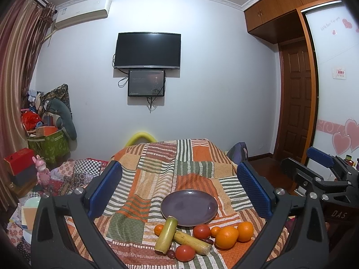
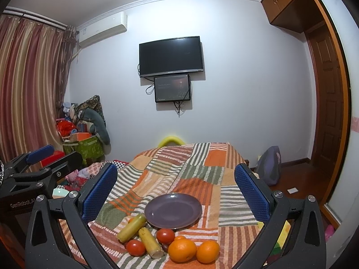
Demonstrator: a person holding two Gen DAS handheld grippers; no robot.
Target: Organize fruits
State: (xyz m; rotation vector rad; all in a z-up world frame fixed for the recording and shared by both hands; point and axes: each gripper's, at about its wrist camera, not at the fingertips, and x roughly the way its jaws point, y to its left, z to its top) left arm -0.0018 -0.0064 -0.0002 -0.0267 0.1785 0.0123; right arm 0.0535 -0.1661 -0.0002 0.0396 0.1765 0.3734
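Observation:
An empty purple plate [image 1: 189, 207] [image 2: 173, 210] lies on a patchwork-covered table [image 1: 157, 174] [image 2: 197, 172]. In front of it sit two large oranges [image 1: 226, 237] [image 2: 182, 250], small tangerines [image 1: 159, 229], two tomatoes [image 1: 201, 231] [image 2: 165, 235], two yellow-green sugarcane pieces [image 1: 166, 234] [image 2: 132, 227] and dark dates [image 1: 171, 254]. My left gripper [image 1: 178, 188] hangs open above and behind the fruit, holding nothing. My right gripper [image 2: 176, 190] is open too, nothing between its blue pads. Each gripper shows at the other view's edge [image 1: 320, 168] [image 2: 33, 168].
A wall with a TV [image 1: 147, 50] and a smaller screen stands beyond the table. Clutter, boxes and a pink toy [image 1: 43, 174] fill the left floor by the curtain [image 1: 15, 78]. A wooden door [image 1: 296, 98] and a bag [image 2: 269, 165] are at right.

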